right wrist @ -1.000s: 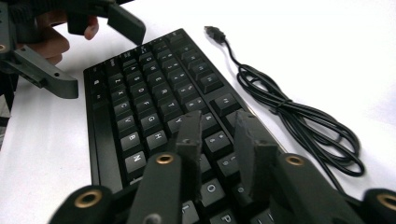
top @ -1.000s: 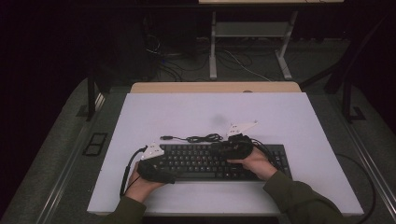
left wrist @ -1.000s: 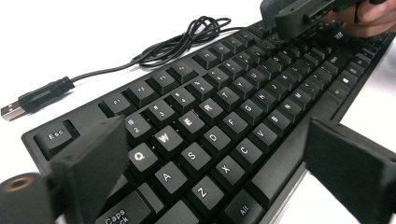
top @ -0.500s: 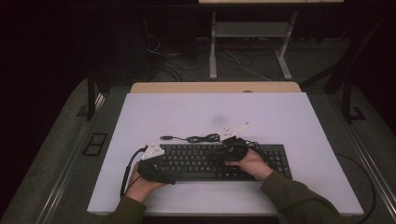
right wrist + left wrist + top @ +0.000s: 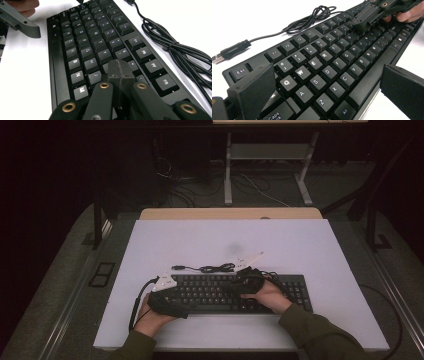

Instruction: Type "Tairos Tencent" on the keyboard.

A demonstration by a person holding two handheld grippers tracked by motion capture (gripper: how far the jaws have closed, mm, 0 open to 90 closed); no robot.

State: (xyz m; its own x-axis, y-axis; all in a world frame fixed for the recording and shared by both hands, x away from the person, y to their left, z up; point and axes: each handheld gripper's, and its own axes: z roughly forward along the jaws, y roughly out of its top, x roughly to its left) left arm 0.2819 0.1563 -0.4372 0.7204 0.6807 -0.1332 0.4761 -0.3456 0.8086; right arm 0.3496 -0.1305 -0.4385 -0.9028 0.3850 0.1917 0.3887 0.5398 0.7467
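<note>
A black keyboard (image 5: 215,292) lies near the front of the white table (image 5: 300,245). My left gripper (image 5: 167,301) is at its left end and stands open. In the left gripper view (image 5: 327,75) one jaw hangs over the Esc and Tab keys and the other beyond the keyboard's (image 5: 329,62) front edge. My right gripper (image 5: 247,280) is shut with nothing between its jaws. Its joined tips (image 5: 120,67) rest on the keys in the middle of the keyboard (image 5: 82,45), near the number row. The right gripper (image 5: 362,23) also shows far off in the left gripper view.
The keyboard's black cable (image 5: 210,268) lies coiled on the table just behind it, ending in a USB plug (image 5: 227,52). The cable (image 5: 180,50) runs close beside the function keys. Bare table lies behind and to both sides. Dark floor and desk legs are beyond.
The right hand and its gripper have shifted slightly to the left along the keyboard. The left gripper and the keyboard have stayed put.
</note>
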